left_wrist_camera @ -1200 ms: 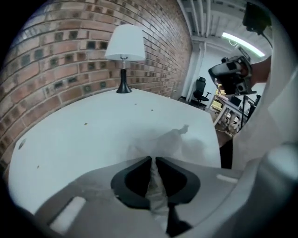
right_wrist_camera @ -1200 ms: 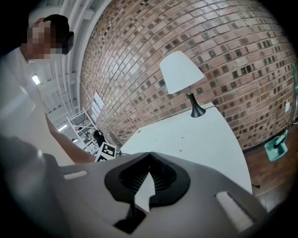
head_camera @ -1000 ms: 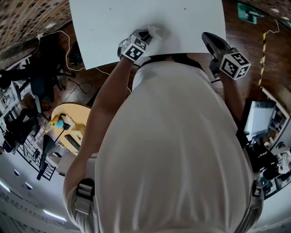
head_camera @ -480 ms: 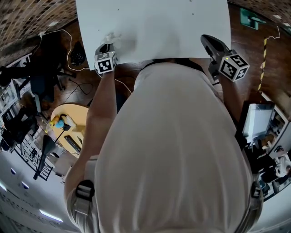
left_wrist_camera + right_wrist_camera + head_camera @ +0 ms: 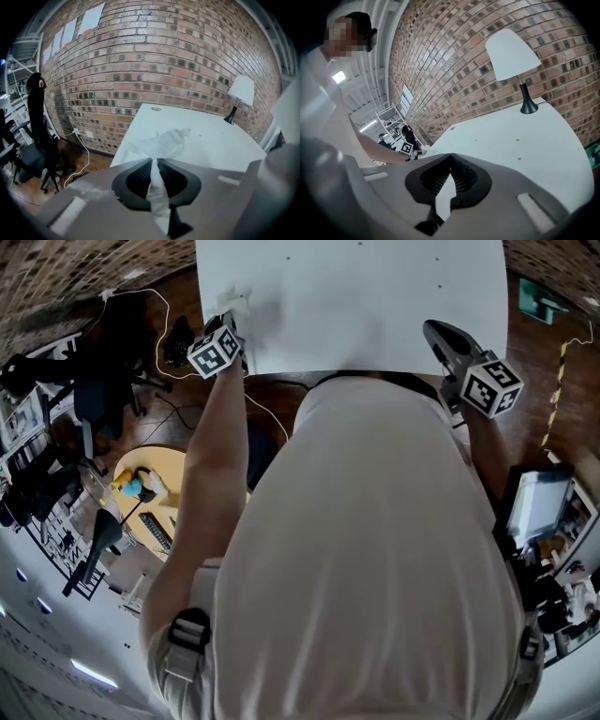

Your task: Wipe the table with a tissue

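A crumpled white tissue (image 5: 161,143) is clamped in my left gripper (image 5: 154,163), whose jaws are shut on it. Its loose end spreads over the near left corner of the white table (image 5: 206,136). In the head view the left gripper (image 5: 230,322) sits at that corner with the tissue (image 5: 233,302) ahead of its marker cube. My right gripper (image 5: 435,330) hovers at the table's near right edge. In the right gripper view its jaws (image 5: 450,157) meet at the tips with nothing between them, above the table (image 5: 511,136).
A white-shaded lamp (image 5: 512,54) stands at the table's far corner by the brick wall. A few small specks (image 5: 518,140) dot the top. A black office chair (image 5: 35,140) and cables (image 5: 159,315) lie left of the table. A round wooden table (image 5: 141,488) stands behind me on the left.
My left gripper has swept the tissue leftward along the near part of the table to its left corner and rolled over. The right gripper shifted slightly at the right edge.
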A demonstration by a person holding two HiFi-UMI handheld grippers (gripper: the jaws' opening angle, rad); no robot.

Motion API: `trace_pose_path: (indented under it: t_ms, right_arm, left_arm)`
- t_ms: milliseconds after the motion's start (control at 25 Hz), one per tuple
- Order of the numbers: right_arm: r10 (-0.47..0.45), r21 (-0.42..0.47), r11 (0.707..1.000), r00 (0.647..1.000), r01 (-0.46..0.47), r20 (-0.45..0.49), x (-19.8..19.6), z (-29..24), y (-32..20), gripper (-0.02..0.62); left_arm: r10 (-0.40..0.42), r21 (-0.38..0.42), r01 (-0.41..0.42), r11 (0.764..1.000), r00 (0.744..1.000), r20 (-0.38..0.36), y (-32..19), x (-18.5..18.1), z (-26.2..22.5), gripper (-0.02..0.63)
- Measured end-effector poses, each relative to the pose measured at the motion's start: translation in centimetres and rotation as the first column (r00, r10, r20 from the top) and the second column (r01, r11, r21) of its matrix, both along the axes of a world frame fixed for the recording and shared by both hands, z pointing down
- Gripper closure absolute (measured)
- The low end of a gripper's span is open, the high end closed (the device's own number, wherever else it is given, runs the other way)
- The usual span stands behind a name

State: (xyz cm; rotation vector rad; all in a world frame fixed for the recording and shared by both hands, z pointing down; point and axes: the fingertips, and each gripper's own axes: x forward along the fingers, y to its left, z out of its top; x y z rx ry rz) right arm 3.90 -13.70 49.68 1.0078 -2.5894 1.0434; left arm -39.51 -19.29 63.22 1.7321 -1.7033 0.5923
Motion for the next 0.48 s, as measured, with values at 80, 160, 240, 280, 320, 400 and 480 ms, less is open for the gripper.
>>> trace_pose_path:
  t_ms: [80,160,240,280,320,400,480]
  right_arm:
    - [0.006,0.000,1.000,1.000,-0.006,-0.009,-0.4,0.0,-0.1,0.588]
    - [0.018,0.001,1.000,1.000,-0.018,-0.020,-0.6,0.0,-0.1,0.588]
    - [0.034,0.000,0.999,0.999,-0.034,-0.026,-0.7,0.0,0.1,0.588]
    - [0.041,-0.002,0.999,0.999,-0.041,-0.028,-0.7,0.0,0.2,0.588]
    - [0.047,-0.005,0.999,0.998,-0.047,-0.031,-0.7,0.1,0.3,0.588]
    - [0.057,-0.009,0.998,0.998,-0.057,-0.037,-0.7,0.2,0.4,0.588]
    - [0.063,-0.010,0.998,0.997,-0.063,-0.045,-0.6,0.0,0.6,0.588]
  left_arm:
    - [-0.008,-0.019,0.008,1.000,1.000,0.024,-1.1,-1.1,0.4,0.571]
    - [0.000,-0.043,0.002,0.999,0.999,0.054,-2.0,-1.8,0.7,0.571]
    - [0.012,-0.052,-0.009,0.999,0.997,0.070,-2.6,-1.8,0.8,0.571]
    - [0.018,-0.052,-0.014,0.999,0.997,0.079,-2.8,-1.6,0.9,0.571]
    - [0.025,-0.049,-0.021,0.999,0.995,0.095,-2.9,-1.5,1.0,0.571]
    - [0.049,-0.044,-0.043,0.998,0.987,0.151,-3.0,-1.2,1.1,0.580]
    - [0.101,-0.042,-0.094,0.995,0.971,0.215,-3.1,-0.5,1.4,0.589]
